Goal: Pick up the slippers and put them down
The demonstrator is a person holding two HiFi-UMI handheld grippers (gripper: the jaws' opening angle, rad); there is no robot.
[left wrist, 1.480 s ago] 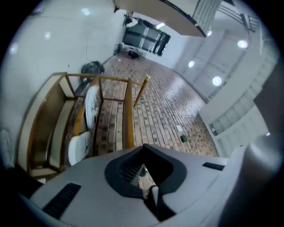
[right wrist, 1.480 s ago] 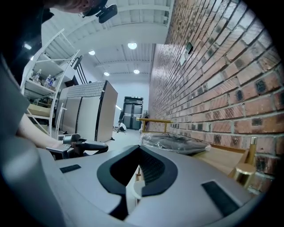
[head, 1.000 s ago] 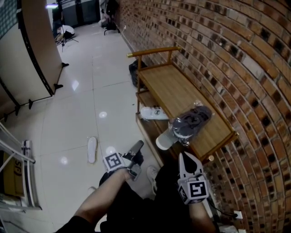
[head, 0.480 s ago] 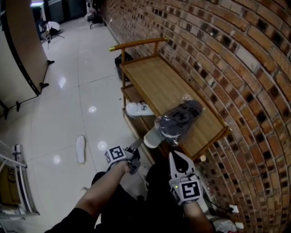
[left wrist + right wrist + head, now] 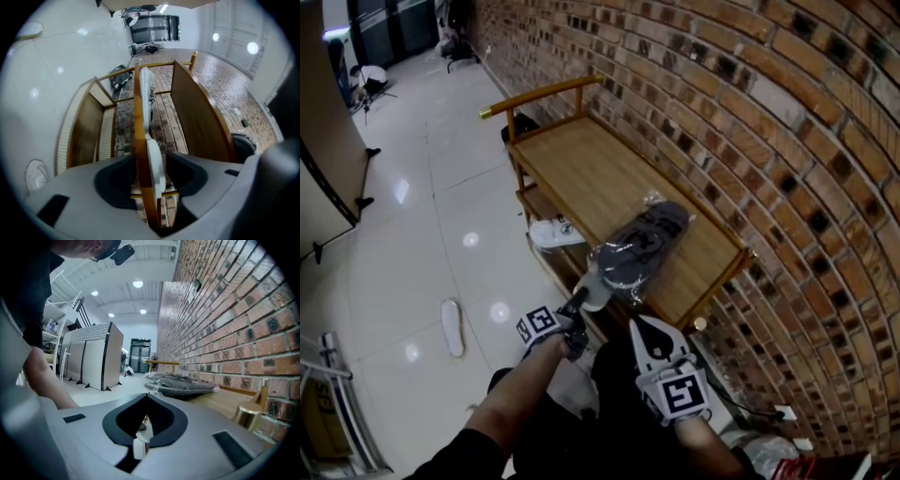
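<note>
A wooden bench (image 5: 581, 173) stands along the brick wall. Dark slippers in a clear bag (image 5: 642, 246) lie on its top, also seen in the right gripper view (image 5: 180, 383). One white slipper (image 5: 555, 232) rests on the lower shelf. Another white slipper (image 5: 592, 292) sits at the shelf's near end. My left gripper (image 5: 579, 302) reaches it. In the left gripper view the jaws (image 5: 151, 164) have just been closing, with this slipper (image 5: 154, 159) and the shelf rail between them, gaps on both sides. My right gripper (image 5: 643, 326) hangs shut and empty by the bench's end (image 5: 143, 430).
A single white slipper (image 5: 451, 326) lies on the glossy tiled floor to the left. Folding partition panels (image 5: 93, 357) stand across the aisle. The brick wall (image 5: 750, 122) runs behind the bench, and a brass-capped post (image 5: 247, 416) marks its near corner.
The left gripper has dropped and moved in to the white slipper at the bench's near end, and its jaws went from shut to open. The right gripper stayed put.
</note>
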